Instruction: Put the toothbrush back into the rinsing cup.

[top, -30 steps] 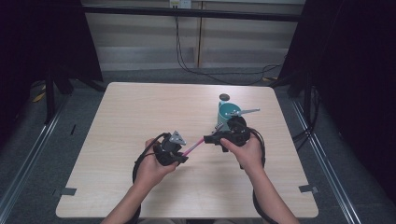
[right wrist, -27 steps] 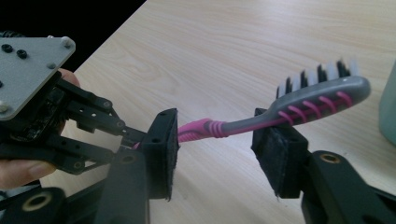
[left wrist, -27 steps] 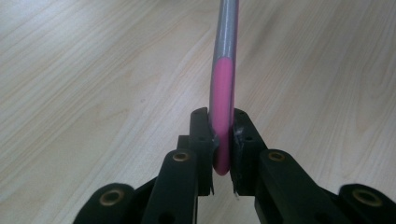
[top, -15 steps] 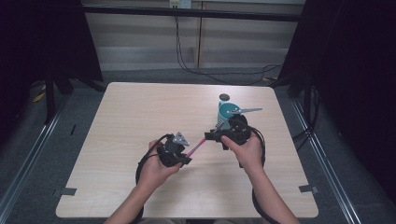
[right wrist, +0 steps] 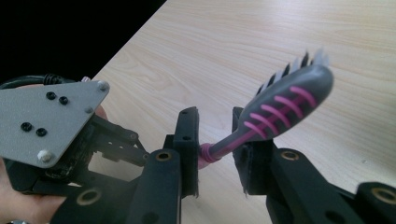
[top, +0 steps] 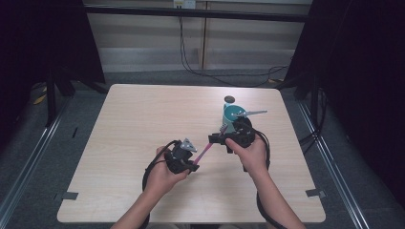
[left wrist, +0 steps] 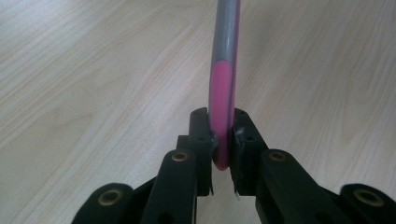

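A pink and grey toothbrush (top: 204, 151) spans between my two grippers above the table (top: 143, 119). My left gripper (top: 195, 163) is shut on its pink handle end (left wrist: 221, 116), which runs straight out from the pads. My right gripper (top: 216, 139) has its jaws on either side of the thin pink neck (right wrist: 219, 148); they have just been closing, and a gap still shows between the neck and the pads. The bristled head (right wrist: 287, 102) sticks out past the right jaw. The left gripper's grey plate (right wrist: 51, 121) shows close by in the right gripper view.
A teal cup (top: 232, 114) stands just behind my right hand, with a small dark round object (top: 229, 99) beyond it. Bare wooden tabletop lies to the left and toward the near edge. Dark curtains and floor surround the table.
Both hands stay almost where they were, with the toothbrush still between them. The left hand has edged slightly toward the near edge.
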### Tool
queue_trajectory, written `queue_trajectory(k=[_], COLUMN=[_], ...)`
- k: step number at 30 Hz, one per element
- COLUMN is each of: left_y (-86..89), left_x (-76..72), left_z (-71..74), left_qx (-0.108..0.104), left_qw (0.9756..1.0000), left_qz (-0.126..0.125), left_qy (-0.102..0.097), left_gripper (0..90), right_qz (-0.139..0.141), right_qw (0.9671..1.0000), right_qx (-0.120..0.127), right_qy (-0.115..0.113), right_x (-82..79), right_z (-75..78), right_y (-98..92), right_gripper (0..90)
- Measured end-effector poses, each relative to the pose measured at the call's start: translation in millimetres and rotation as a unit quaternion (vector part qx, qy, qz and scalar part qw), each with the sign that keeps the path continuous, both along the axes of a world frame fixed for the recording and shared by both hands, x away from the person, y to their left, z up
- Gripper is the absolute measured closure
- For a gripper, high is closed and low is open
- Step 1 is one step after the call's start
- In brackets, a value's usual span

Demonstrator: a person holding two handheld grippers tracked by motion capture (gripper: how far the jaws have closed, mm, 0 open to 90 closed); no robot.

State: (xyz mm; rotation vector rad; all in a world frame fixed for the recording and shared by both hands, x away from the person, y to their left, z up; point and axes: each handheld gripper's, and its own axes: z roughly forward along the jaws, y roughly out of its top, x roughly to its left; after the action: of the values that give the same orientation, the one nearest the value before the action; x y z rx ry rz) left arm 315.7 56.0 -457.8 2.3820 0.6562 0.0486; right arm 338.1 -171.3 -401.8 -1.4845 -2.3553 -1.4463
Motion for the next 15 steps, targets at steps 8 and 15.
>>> queue_trajectory(k=[8, 15], left_y=[-7.5, -14.9], left_x=[-2.7, -6.3], left_z=[-2.8, -7.3], left_qx=[-0.003, -0.022], left_qw=[0.9999, 0.9993], left_qz=[-0.007, -0.029], left_qy=[0.006, 0.009], left_gripper=[80.1, 73.0], right_qz=[0.012, 0.017], right_qw=[0.9988, 0.9994], right_qx=[0.047, 0.030], right_qy=[0.007, 0.001], right_x=[-0.7, -1.5], right_z=[1.7, 5.1], right_y=[2.5, 3.5], right_gripper=[83.5, 83.9])
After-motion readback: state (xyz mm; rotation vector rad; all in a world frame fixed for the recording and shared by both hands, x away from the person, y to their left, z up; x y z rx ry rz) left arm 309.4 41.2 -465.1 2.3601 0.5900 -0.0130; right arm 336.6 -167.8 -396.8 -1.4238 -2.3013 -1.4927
